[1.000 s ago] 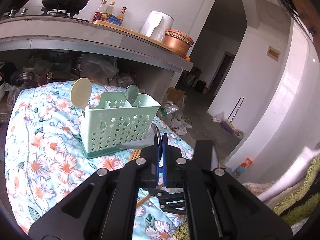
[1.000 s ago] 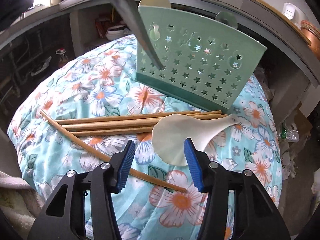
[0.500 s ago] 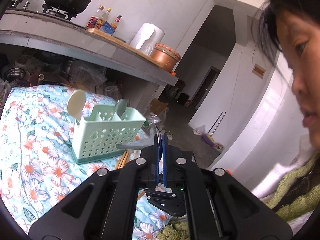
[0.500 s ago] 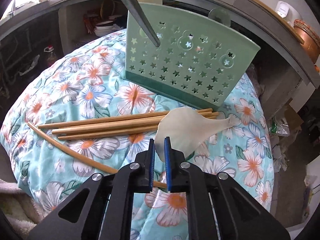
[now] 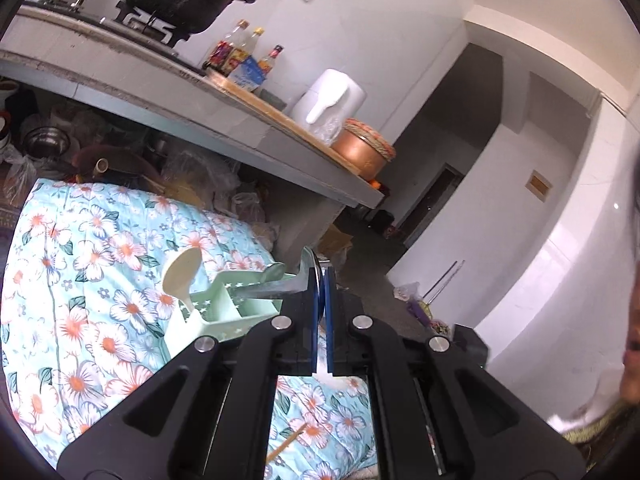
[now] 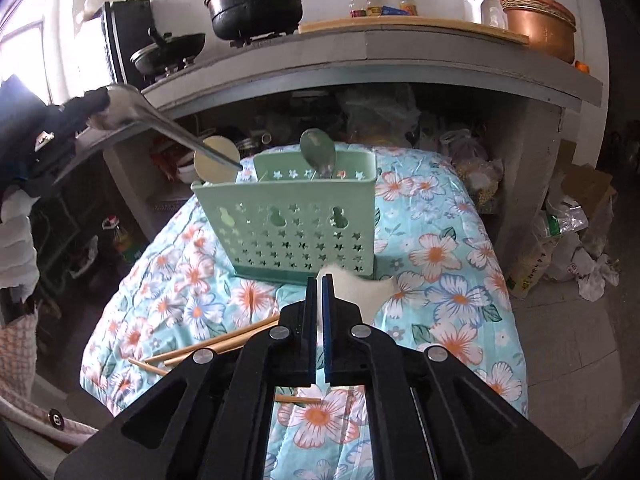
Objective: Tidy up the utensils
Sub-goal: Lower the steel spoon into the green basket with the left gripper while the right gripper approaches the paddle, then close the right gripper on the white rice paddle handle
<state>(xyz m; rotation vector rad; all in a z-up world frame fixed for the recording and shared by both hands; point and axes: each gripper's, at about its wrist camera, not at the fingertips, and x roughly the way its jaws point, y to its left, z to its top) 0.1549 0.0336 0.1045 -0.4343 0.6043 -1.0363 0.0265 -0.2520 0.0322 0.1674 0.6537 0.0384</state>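
Note:
My left gripper (image 5: 322, 276) is shut on the bowl of a metal spoon (image 5: 264, 290), whose handle reaches left over the mint-green star-holed caddy (image 5: 224, 314). In the right wrist view the left gripper (image 6: 96, 106) sits at the upper left, with the metal spoon's (image 6: 180, 136) handle tip above the caddy (image 6: 296, 232). My right gripper (image 6: 320, 280) is shut on a cream plastic spoon (image 6: 360, 292), held up off the cloth in front of the caddy. A cream spoon (image 6: 214, 160) and a grey-green spoon (image 6: 318, 152) stand in the caddy. Several wooden chopsticks (image 6: 216, 346) lie on the cloth.
The floral cloth (image 6: 440, 260) covers a rounded table. Behind it runs a concrete counter (image 6: 400, 52) with a black pot (image 6: 256, 0), bottles, a white kettle and a copper bowl (image 6: 540, 28). Clutter and bags fill the space under and right of the counter.
My right gripper closed on the cream spoon and lifted it off the cloth. My left gripper rose and rolled with the metal spoon, so its handle now hangs over the caddy.

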